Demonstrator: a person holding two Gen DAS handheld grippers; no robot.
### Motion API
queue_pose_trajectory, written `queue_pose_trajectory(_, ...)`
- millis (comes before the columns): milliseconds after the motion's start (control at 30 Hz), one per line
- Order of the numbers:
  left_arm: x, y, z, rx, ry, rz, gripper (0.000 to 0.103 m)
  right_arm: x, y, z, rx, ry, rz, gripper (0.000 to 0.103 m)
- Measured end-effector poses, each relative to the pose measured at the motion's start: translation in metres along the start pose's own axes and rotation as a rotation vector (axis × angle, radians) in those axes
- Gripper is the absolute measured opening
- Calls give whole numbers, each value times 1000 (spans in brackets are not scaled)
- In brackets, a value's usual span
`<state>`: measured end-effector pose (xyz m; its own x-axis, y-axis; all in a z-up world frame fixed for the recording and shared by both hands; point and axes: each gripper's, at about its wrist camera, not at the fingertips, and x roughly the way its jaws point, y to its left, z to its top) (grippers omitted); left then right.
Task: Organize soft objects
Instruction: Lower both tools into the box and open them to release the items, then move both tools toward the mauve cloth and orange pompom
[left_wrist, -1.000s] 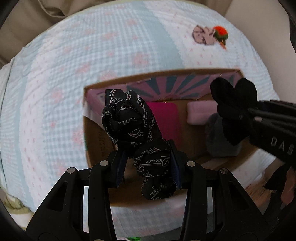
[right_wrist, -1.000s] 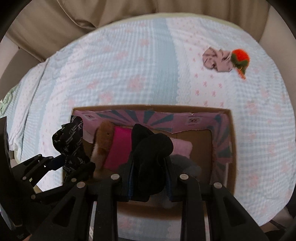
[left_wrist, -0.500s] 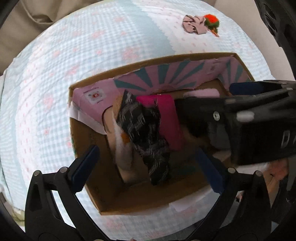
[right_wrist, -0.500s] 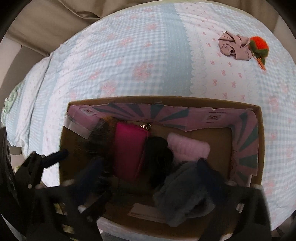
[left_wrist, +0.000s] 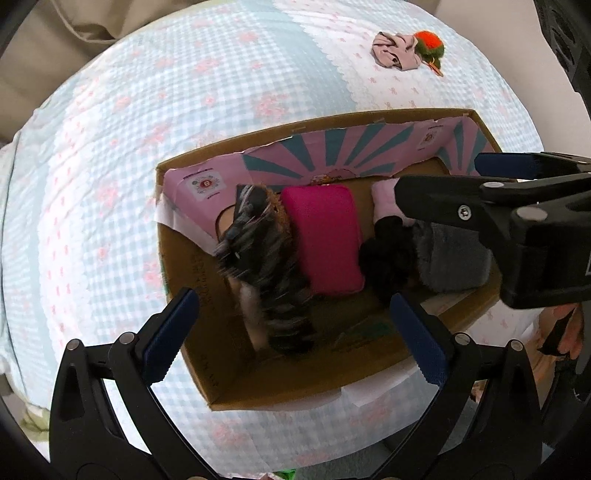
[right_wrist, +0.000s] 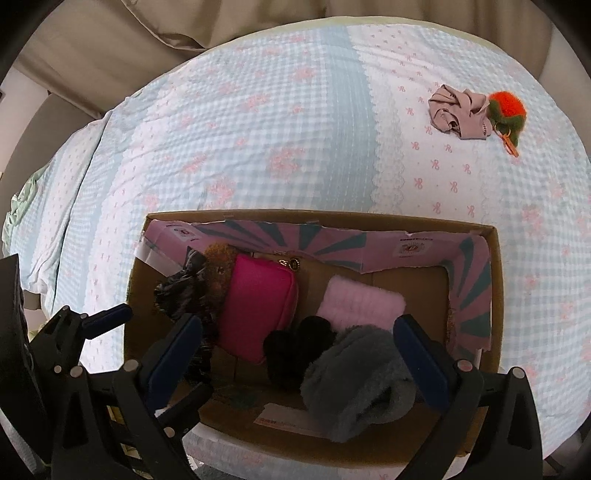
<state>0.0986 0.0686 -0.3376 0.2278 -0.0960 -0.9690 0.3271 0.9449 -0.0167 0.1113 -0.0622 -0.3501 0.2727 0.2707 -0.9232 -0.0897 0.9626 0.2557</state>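
I see both grippers spread fully wide with nothing between their pads: the left gripper (left_wrist: 295, 332) hangs over the left part of the cardboard box (right_wrist: 495, 295), and the right gripper (right_wrist: 299, 354) hangs over its near middle. Inside the box, from left to right, lie a black patterned cloth (left_wrist: 258, 258) against a brown plush toy (right_wrist: 218, 273), a magenta pouch (right_wrist: 258, 306), a black fuzzy item (right_wrist: 295, 350), a pink fluffy pad (right_wrist: 362, 306) and a grey fluffy item (right_wrist: 362, 384). Well apart from the box, on the checked bedspread (right_wrist: 258, 129), a beige crumpled cloth (right_wrist: 458, 110) lies touching an orange-and-green pompom (right_wrist: 506, 107).
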Motion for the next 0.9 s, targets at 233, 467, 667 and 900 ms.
queue_pose_trajectory(233, -22, 11, -10, -25, -16, -8, 103, -16, 9, 0, -21, -25, -34, 103)
queue_pose_trajectory(467, -55, 19, -15, -42, -56, -1, 103, -49, 23, -2, -42, -79, -68, 103)
queue_pose_trajectory(667, -99, 21, -17, -64, -122, 9, 103, -89, 39, -9, -55, -126, -98, 103)
queue_pose_trajectory(900, -149, 17, -16, -75, -213, 37, 103, -142, 52, -24, -76, -205, -125, 103)
